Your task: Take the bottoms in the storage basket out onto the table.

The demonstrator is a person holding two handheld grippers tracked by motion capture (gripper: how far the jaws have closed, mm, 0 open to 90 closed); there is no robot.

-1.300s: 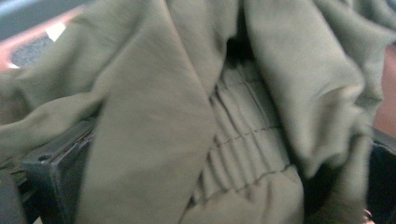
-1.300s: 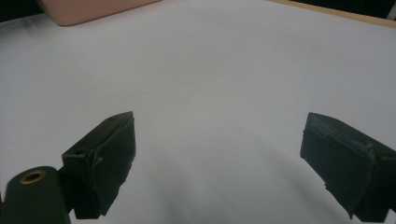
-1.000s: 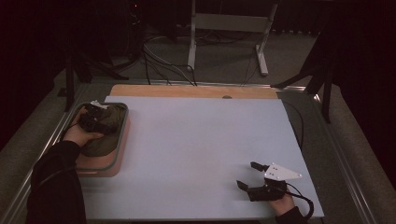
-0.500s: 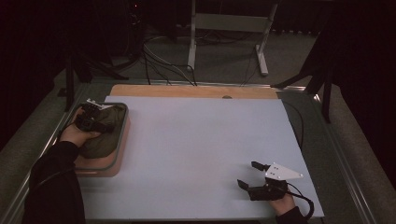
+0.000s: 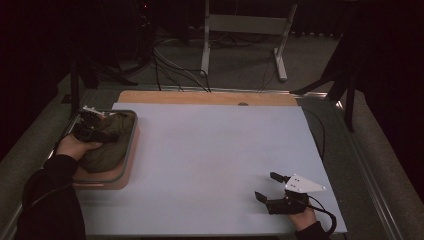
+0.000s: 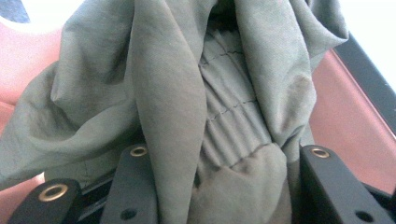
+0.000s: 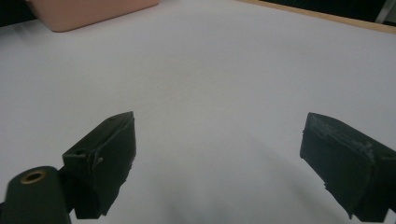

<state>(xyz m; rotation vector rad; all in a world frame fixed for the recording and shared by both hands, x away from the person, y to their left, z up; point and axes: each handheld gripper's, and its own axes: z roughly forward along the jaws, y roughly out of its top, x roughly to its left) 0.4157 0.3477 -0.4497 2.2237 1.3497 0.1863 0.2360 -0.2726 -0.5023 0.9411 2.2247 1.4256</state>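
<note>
An olive-green cloth (image 5: pixel 111 145) lies bunched in a pink tray with a grey rim (image 5: pixel 134 134) at the table's left. My left gripper (image 5: pixel 91 126) is over the tray's far end, shut on a fold of the cloth. In the left gripper view the cloth (image 6: pixel 168 93) hangs in pleats between the two black jaws of the left gripper (image 6: pixel 224 186), and the tray's pink floor (image 6: pixel 348 121) shows behind it. My right gripper (image 5: pixel 265 186) rests on the white tabletop at the near right. The right gripper (image 7: pixel 219 154) is open, with nothing between its jaws.
The white tabletop (image 5: pixel 215 150) stretches between the two hands. A wooden strip (image 5: pixel 200 97) runs along its far edge. A metal stand (image 5: pixel 240 30) and cables sit on the floor beyond. The tray's corner (image 7: pixel 88 11) shows far off in the right gripper view.
My left hand has lifted a little and drawn toward the tray's far left corner, pulling the cloth up with it. The right gripper has stayed put.
</note>
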